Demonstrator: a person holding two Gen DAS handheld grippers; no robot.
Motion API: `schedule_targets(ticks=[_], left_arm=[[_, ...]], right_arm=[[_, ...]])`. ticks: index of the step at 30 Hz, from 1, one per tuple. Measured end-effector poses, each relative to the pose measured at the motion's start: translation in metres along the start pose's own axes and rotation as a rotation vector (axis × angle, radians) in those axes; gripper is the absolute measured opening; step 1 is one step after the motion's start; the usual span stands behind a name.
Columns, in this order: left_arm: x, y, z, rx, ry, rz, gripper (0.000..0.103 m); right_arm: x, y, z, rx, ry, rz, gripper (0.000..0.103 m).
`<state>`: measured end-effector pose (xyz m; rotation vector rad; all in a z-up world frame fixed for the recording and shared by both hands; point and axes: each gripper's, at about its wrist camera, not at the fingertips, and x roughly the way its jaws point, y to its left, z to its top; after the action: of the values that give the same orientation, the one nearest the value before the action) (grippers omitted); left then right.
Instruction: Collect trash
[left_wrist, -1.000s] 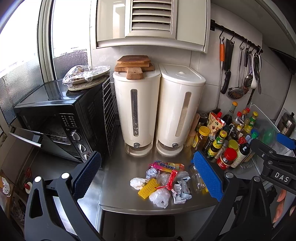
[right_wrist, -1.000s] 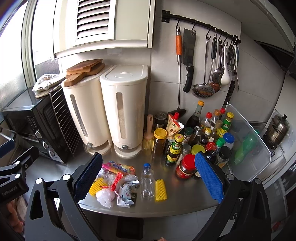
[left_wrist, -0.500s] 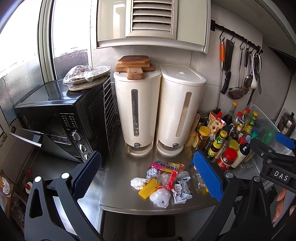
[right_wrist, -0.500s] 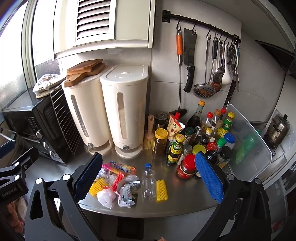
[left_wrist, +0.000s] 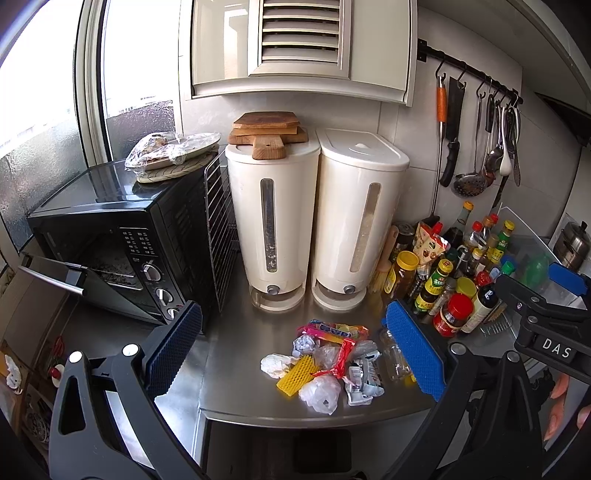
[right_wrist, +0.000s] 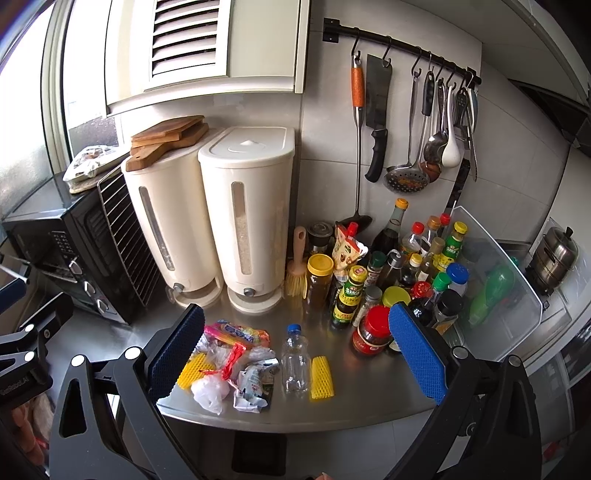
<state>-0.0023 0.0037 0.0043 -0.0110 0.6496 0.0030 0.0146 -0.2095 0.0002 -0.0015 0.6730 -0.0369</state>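
Observation:
A heap of trash (left_wrist: 325, 362) lies at the front of the steel counter (left_wrist: 236, 354): a colourful wrapper (right_wrist: 236, 334), crumpled white bags (right_wrist: 208, 393), a yellow foam net (left_wrist: 297, 374) and torn packets (right_wrist: 253, 384). An empty clear bottle (right_wrist: 294, 360) with a blue cap and a second yellow net (right_wrist: 321, 376) lie to their right. My left gripper (left_wrist: 295, 350) is open and empty, above and in front of the heap. My right gripper (right_wrist: 297, 350) is open and empty, above the bottle.
Two white dispensers (left_wrist: 273, 229) stand at the back, a black oven (left_wrist: 122, 240) with its door ajar at the left. Sauce bottles and jars (right_wrist: 399, 280) crowd the right. Utensils and a cleaver (right_wrist: 376, 110) hang on the wall rail. A clear bin (right_wrist: 491, 288) stands far right.
Both views have barely shifted. Nothing was taken hold of or moved.

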Motion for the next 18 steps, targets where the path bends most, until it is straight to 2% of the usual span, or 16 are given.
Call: schedule_targets(ticks=[18], left_arm=[[0.0025,0.0045,0.0022,-0.012,-0.001,-0.006,0.095]], right_arm=[[0.0018,-0.0008,0.0028,0.001,0.001,0.001,0.1]])
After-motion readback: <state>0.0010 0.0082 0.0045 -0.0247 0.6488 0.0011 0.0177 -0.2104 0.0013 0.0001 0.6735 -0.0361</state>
